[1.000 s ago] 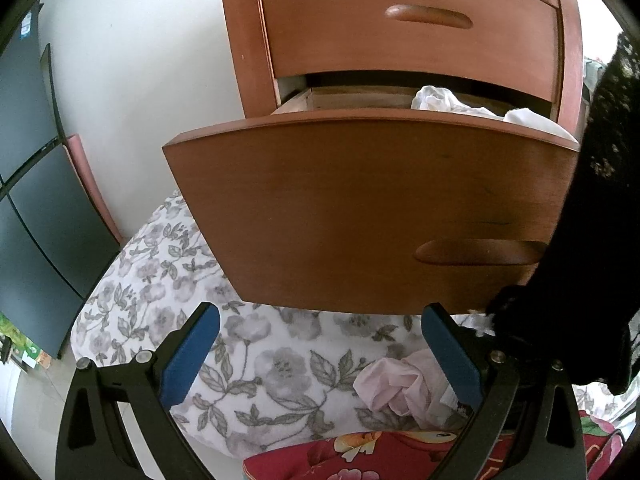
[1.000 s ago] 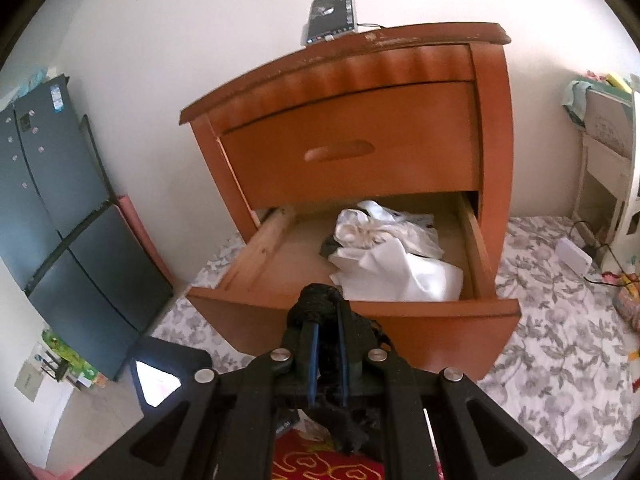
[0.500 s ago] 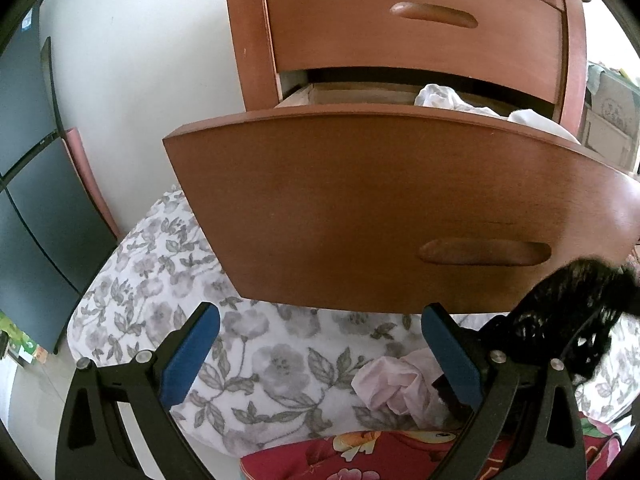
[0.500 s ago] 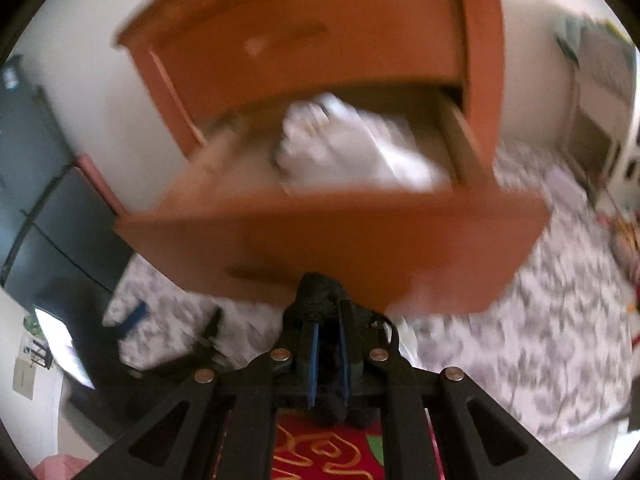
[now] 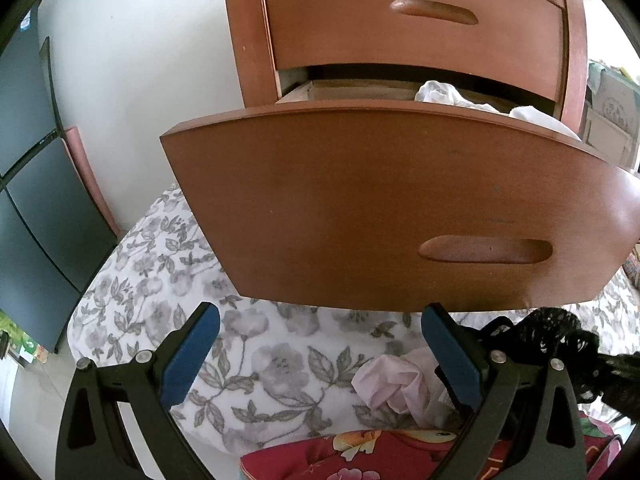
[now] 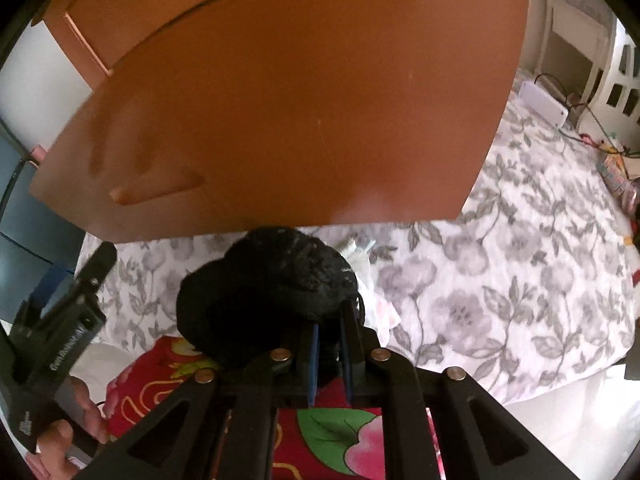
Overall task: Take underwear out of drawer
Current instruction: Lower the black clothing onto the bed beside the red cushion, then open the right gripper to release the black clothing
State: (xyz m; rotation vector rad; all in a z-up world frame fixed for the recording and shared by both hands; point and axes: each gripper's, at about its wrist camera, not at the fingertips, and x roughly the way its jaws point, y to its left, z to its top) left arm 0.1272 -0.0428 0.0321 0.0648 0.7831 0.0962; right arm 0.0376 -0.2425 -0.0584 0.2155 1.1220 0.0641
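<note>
The wooden nightstand's lower drawer point(image 5: 380, 208) stands pulled out, with white garments point(image 5: 440, 94) showing over its front. My right gripper point(image 6: 330, 320) is shut on a bunched black lace underwear point(image 6: 272, 292), low in front of the drawer front point(image 6: 280, 112) and just above the bed. The same black underwear point(image 5: 552, 340) shows at the lower right of the left wrist view, beside a crumpled pink garment point(image 5: 392, 384) lying on the sheet. My left gripper point(image 5: 320, 344) hangs open below the drawer front with nothing between its blue pads point(image 5: 192, 352).
A grey floral bedsheet point(image 6: 500, 280) covers the bed under the drawer. A red flowered cloth point(image 6: 320, 432) lies at the near edge. A white box with cables point(image 6: 544, 100) sits far right. A dark cabinet point(image 5: 36, 200) stands at left. A hand point(image 6: 60, 440) holds the left gripper.
My right gripper has come down from above the open drawer to low in front of it, carrying the black underwear and tipping further downward. The left gripper has stayed put and open.
</note>
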